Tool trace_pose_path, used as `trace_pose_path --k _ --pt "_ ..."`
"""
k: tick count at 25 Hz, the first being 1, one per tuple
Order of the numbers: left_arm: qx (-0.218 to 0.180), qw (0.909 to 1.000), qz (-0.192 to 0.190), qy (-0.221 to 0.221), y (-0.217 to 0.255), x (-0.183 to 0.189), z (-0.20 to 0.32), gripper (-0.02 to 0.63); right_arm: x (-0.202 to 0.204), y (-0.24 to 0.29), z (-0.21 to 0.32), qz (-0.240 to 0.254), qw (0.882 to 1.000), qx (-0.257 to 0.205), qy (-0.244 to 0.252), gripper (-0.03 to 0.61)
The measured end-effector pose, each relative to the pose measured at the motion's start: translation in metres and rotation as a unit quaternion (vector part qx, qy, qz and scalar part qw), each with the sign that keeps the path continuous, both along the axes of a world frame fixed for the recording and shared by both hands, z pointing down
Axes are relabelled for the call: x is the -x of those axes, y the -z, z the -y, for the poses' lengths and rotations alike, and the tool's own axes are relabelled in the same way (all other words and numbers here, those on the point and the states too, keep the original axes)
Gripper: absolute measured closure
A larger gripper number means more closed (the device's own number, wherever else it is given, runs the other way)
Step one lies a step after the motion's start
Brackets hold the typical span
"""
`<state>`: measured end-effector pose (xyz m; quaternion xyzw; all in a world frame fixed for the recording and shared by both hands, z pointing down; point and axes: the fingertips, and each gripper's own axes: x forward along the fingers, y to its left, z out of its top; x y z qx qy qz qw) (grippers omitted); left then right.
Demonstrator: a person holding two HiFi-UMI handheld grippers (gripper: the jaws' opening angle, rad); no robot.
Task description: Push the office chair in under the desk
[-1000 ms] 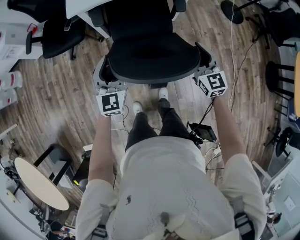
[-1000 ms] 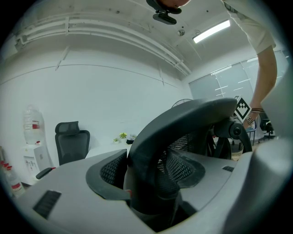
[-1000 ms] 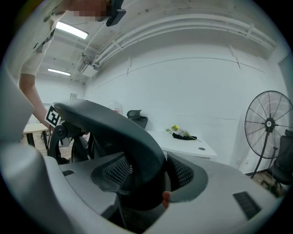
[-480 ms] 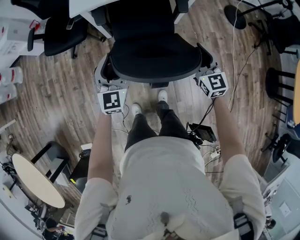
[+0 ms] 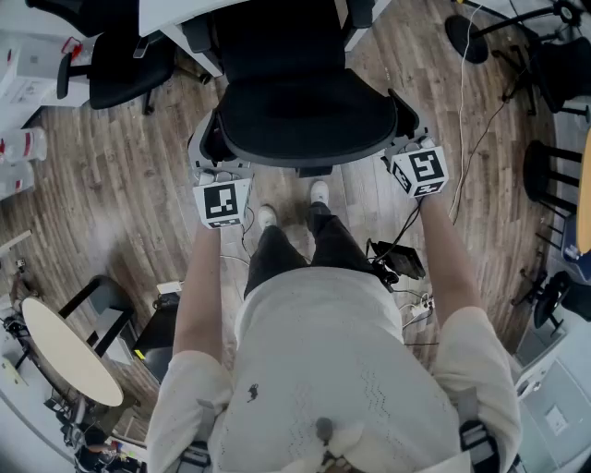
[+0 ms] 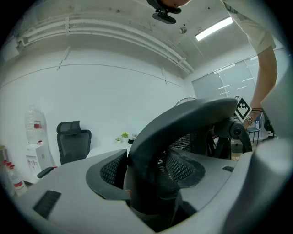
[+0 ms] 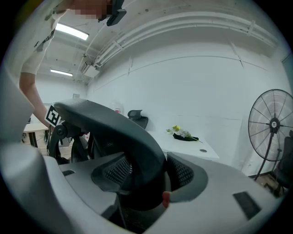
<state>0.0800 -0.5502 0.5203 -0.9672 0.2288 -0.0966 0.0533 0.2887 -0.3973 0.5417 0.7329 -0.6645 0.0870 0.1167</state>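
Left gripper point(image 6: 150, 183): its jaws are pinching the curved back rim of the chair point(image 5: 309, 111), with a mesh pad pressing on each side of the black bar.
Right gripper point(image 7: 144, 180): it is clamping the same rim on the opposite side, jaws closed onto the bar, with nothing else between them.
Chair place: it is sitting at the upper centre of the head view, its back facing the person. Its front is reaching the white desk point(image 5: 171, 14) at the top edge. It looks only partly under, so pushing is probably what remains.
Chair look: it is showing black all over, with a mesh back inside a smooth, rounded plastic rim that is arching up between each pair of jaws. Its wheels are hiding beneath it.
Risk, slipping: the rim is smooth and curved, so a push angled upward could be sliding the jaws off it.
Risk, swivelling: if one gripper is pushing harder than the other, the chair may be turning and striking the desk edge sideways instead of rolling under.
Risk, cables point(image 5: 462, 120): they are trailing over the floor at the right of the head view, some near the person's shoes point(image 5: 268, 214). A hidden wheel could be catching one.
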Motion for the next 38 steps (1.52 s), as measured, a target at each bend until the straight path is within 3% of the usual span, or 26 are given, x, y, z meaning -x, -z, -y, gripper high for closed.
trace_pose_path --k 11,24,38 --pt "0.007 1.0000 -0.002 0.007 0.001 -0.003 -0.002 0.327 -0.006 0.002 0.001 -0.004 1.000 -0.002 0.009 0.321" --pt "0.018 0.9996 -0.001 0.020 0.000 -0.045 0.021 0.327 -0.050 -0.001 0.031 -0.011 1.000 -0.004 0.018 0.319" --pt "0.040 0.9989 0.006 0.023 -0.007 -0.097 0.085 0.327 -0.102 -0.005 0.096 -0.019 1.000 -0.001 0.023 0.322"
